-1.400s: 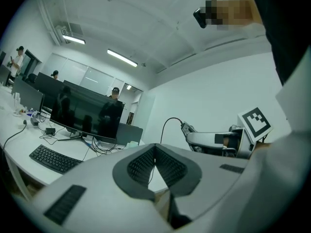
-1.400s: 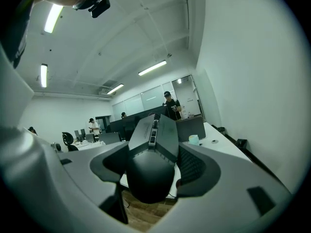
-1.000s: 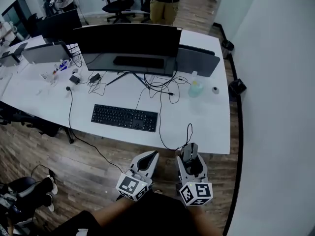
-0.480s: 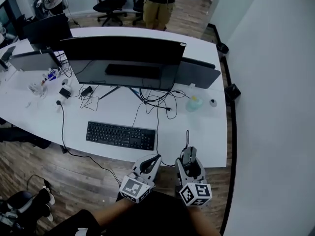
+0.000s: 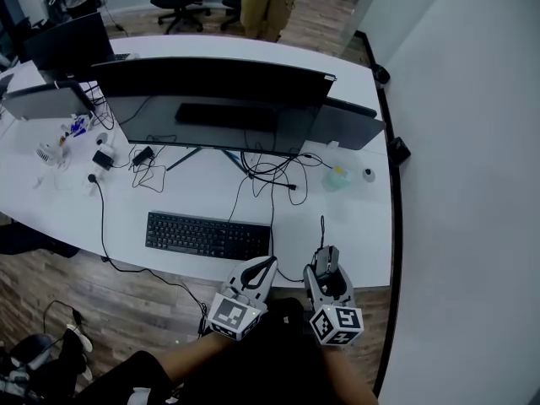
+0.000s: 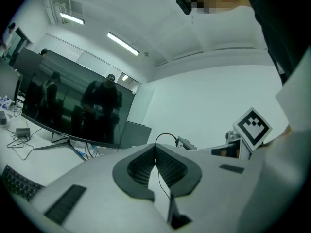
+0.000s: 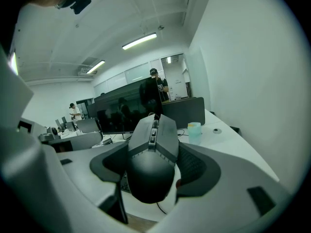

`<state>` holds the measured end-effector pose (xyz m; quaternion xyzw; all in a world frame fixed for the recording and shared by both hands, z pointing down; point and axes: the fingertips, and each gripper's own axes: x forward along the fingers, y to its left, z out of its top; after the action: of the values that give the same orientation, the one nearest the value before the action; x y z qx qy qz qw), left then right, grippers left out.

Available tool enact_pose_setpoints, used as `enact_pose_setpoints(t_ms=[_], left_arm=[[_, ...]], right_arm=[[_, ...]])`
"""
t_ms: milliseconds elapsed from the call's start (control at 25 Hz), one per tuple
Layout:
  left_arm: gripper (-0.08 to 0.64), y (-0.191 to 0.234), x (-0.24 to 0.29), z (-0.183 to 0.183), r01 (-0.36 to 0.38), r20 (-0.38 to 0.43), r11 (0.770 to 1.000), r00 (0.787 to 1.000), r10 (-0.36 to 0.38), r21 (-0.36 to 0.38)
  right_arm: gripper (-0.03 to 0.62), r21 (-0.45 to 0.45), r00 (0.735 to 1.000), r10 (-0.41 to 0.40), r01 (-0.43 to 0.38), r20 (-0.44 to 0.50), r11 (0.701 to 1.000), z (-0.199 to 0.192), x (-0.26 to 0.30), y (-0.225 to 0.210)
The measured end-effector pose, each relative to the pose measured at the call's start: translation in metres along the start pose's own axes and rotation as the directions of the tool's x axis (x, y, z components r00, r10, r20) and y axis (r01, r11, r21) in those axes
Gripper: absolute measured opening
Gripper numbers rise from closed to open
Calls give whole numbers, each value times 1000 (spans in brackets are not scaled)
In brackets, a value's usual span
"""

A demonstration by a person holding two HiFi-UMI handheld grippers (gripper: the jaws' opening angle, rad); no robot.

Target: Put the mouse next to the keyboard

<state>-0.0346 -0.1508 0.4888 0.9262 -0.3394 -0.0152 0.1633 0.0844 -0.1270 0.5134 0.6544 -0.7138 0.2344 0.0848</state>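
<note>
Black wired mouse (image 5: 326, 262) clamped between the jaws of the right gripper (image 5: 326, 270), its cable (image 5: 321, 227) running up onto the white desk (image 5: 359, 226). It is held at the desk's near edge, to the right of the keyboard (image 5: 207, 235) and apart from it. Left gripper (image 5: 258, 273), just beside the right one, has its jaws closed together on nothing. Beyond the keyboard stands a wide dark monitor (image 5: 211, 104).

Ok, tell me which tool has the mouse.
The right tool, clamped on the black mouse; the left tool is shut with nothing between its jaws.
</note>
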Motion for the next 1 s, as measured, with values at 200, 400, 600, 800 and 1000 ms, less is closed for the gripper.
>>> enact_pose_setpoints(t_ms=[200,400,600,800,1000], left_arm=[[3,9,0,-3,-28,-15,1000,1000,27,-8],[3,22,8,-17,-67,-7,998,998,67,14],[3,39,22,-21,-119,-26,993,993,119,25],[3,45,44,-22,-131,-45,988,990,135,87],[3,46,68,-32,-144,-89,985,984,152,97]], right_arm=[[310,6,999,-4,5,-44,1000,-16,12,-5],[310,26,996,0,2,-89,1000,-35,28,-13],[310,23,991,21,-18,-136,1000,-49,48,-26],[310,31,983,48,-43,-180,999,-64,75,-37],[310,25,972,78,-74,-221,997,-82,100,-40]])
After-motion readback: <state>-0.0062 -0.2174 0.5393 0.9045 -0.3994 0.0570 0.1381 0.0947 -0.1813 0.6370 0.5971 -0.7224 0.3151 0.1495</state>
